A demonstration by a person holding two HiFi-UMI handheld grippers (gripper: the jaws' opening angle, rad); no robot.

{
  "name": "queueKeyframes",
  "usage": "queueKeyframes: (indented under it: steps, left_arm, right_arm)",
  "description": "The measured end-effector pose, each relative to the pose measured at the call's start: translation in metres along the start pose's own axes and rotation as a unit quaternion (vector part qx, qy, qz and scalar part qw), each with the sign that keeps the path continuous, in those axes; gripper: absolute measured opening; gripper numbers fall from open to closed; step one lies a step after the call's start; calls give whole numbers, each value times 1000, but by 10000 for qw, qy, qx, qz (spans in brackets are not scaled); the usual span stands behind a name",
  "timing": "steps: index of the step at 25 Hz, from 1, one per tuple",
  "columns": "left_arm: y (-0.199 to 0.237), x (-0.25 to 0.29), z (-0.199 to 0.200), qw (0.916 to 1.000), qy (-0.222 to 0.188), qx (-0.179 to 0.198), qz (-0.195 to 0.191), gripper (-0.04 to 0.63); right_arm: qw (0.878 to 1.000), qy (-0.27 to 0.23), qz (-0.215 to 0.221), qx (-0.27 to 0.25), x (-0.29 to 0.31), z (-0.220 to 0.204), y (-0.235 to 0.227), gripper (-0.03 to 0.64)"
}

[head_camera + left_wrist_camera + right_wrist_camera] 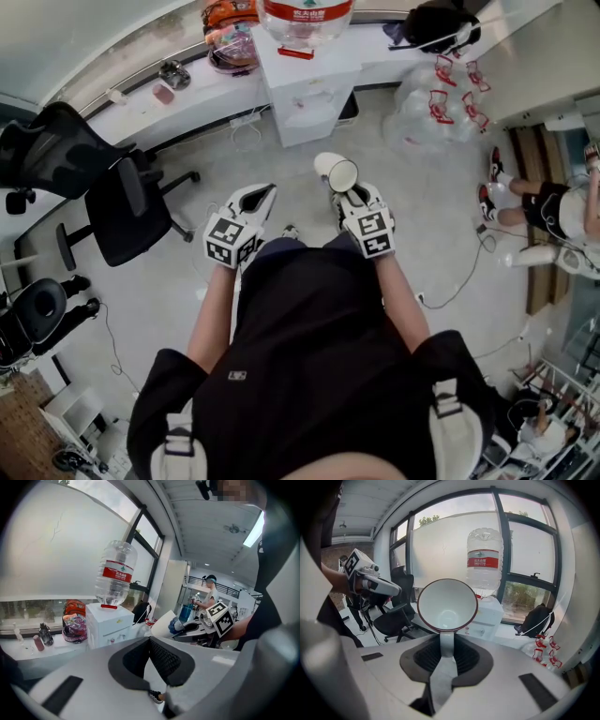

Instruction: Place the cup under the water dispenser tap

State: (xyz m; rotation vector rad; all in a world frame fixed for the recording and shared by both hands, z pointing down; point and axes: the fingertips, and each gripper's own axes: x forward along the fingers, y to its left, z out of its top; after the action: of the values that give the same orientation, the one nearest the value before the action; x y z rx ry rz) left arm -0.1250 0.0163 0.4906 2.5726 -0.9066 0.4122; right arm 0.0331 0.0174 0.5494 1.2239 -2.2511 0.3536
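Cup point(447, 605) is clamped by its handle in my right hand-held gripper point(446, 645) — mouth facing me, white inside bare. My left hand-held gripper point(151, 641) has its jaws pressed together.

Cup point(447, 605): white, dark red rim, empty. Handle clamped between the jaws of the right gripper point(446, 648); mouth tipped back toward the gripper. Held in the air, apart from the water dispenser point(487, 616). Water dispenser: white box on the counter point(187, 98) below the window, carrying an inverted clear bottle point(484, 559) with a red label
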Motion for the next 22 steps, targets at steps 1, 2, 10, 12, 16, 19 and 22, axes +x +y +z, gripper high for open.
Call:
queueKeyframes:
  steps: [1, 2, 10, 12, 16, 19, 22]
  left_arm:
    - [1, 6, 3, 10000, -15, -27, 27, -2]
    - [2, 11, 6, 10000, -29, -65, 49, -2]
    - [11, 66, 28, 9995, -34, -276, 164, -2]
    - [12, 80, 35, 9992, -58, -323, 216, -2]
    - [16, 104, 42, 9982, -113, -466, 354, -2]
    - [19, 117, 40, 9969, -98, -588, 507, -2]
    - [25, 127, 37, 9947, -61, -729, 717, -2]
  right_arm:
    - [10000, 38, 38, -24, 3, -1, -5, 49]
    - [9999, 75, 76, -55, 6, -2, -10, 49]
    - [9986, 298, 331, -283, 27, 4, -63, 49]
    - [9980, 361, 404, -327, 33, 4, -78, 49]
    - [9960, 494, 592, -449, 47, 1, -101, 49]
    - [9938, 584, 772, -548, 59, -2, -116, 49]
    - [9908, 654, 988, -655, 75, -5, -128, 49]
